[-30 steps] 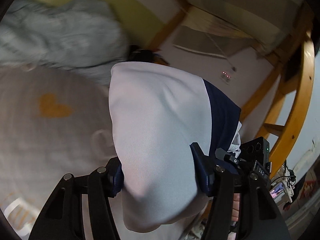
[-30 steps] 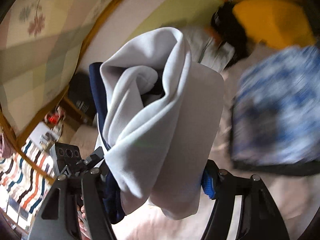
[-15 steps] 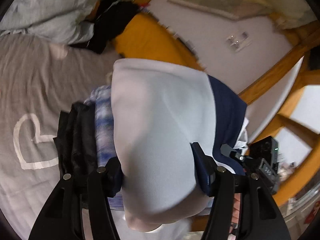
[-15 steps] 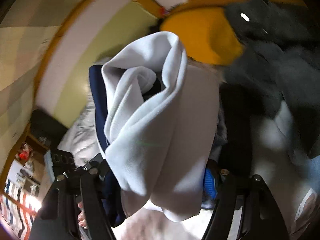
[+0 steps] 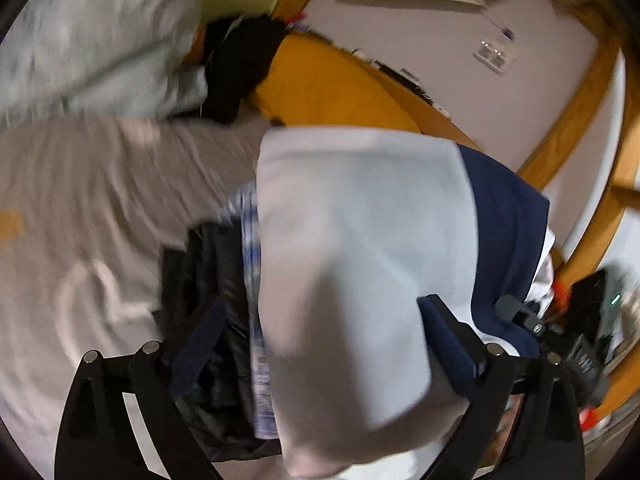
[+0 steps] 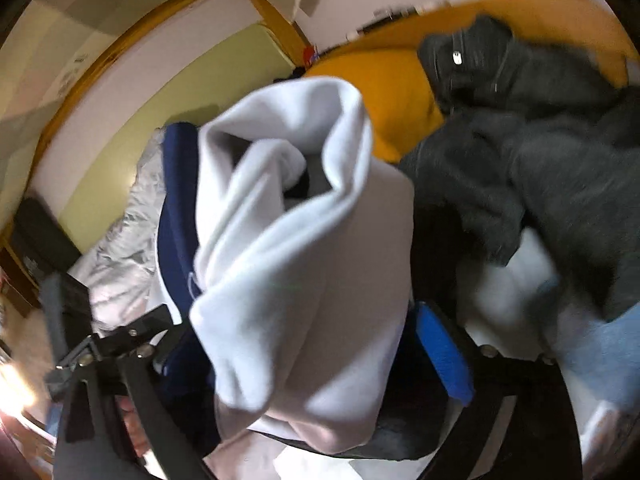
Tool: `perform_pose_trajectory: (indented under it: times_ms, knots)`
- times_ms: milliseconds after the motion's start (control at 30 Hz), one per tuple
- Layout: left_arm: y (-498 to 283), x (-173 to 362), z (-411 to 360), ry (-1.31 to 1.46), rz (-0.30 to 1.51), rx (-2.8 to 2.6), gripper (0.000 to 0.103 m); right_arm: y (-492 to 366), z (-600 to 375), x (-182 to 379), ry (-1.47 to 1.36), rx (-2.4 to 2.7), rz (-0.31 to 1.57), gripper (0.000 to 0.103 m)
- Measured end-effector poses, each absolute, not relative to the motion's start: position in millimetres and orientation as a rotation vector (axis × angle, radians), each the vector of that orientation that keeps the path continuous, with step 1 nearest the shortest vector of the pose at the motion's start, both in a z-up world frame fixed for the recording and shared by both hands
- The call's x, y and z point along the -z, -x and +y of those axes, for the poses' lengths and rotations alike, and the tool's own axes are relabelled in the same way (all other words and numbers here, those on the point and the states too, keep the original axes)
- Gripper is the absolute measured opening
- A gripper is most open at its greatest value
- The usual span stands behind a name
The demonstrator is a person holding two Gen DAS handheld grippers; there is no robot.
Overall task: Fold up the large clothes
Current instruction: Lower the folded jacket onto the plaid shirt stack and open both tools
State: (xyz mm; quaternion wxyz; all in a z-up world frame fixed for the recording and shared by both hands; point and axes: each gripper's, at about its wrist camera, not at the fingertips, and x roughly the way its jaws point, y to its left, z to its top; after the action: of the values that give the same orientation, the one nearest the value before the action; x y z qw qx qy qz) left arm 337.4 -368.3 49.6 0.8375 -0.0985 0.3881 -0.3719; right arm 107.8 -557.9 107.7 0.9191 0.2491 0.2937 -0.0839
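Note:
A folded white and navy garment (image 5: 360, 240) lies between the fingers of my left gripper (image 5: 320, 308), whose jaws are opening; the left pad (image 5: 200, 332) stands well clear of the cloth. The garment rests over a stack of a black folded garment (image 5: 200, 264) and a blue-white patterned one (image 5: 248, 240) on the grey bedsheet (image 5: 100, 200). In the right wrist view the same garment (image 6: 304, 240) shows its rolled open end between the opening jaws of my right gripper (image 6: 294, 312). Its blue pad (image 6: 440, 352) is off the white cloth.
An orange pillow (image 5: 320, 84), a black item (image 5: 240, 64) and a pale blue quilt (image 5: 88, 48) lie at the bed's far end. A wooden bed frame (image 5: 576, 120) runs on the right. A dark grey clothes heap (image 6: 540, 140) and blue denim (image 6: 608, 352) lie right of the garment.
Both grippers carried the white and navy garment across and down onto the stack of folded clothes. Their jaws have spread wider, and the pads have come off the cloth.

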Motion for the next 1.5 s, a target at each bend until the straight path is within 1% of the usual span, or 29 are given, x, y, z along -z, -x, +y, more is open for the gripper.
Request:
perform_pose_trajectory:
  times_ms: [100, 200, 433, 567, 667, 767, 1000, 1133, 1333, 1500]
  knots:
    - [-320, -73, -363, 0.119, 0.731, 0.746, 0.095, -104, -535, -129, -0.403, 0.220, 0.573, 0.102]
    - [-305, -93, -351, 0.113, 0.649, 0.731, 0.095, -94, -513, -145, -0.297, 0.279, 0.539, 0.103]
    - [-279, -125, -333, 0.080, 0.556, 0.709, 0.096, -77, -502, -165, -0.251, 0.321, 0.534, 0.103]
    - [-269, -137, -320, 0.090, 0.510, 0.703, 0.096, -70, -499, -174, -0.249, 0.343, 0.499, 0.103]
    - [-255, -144, -308, 0.065, 0.464, 0.690, 0.099, -61, -486, -178, -0.217, 0.363, 0.459, 0.103]
    - [-233, -148, -289, 0.029, 0.406, 0.676, 0.103, -44, -461, -185, -0.180, 0.361, 0.408, 0.103]
    - [-176, -155, -227, -0.032, 0.297, 0.610, 0.103, -6, -392, -193, -0.131, 0.269, 0.295, 0.103]
    - [-145, -147, -189, -0.054, 0.259, 0.548, 0.103, 9, -353, -180, -0.108, 0.254, 0.267, 0.103]
    - [-117, -106, -150, -0.029, 0.307, 0.501, 0.103, 19, -325, -131, -0.110, 0.246, 0.351, 0.103]
    - [-106, -68, -135, -0.031, 0.344, 0.463, 0.103, 19, -315, -98, -0.096, 0.281, 0.403, 0.103]
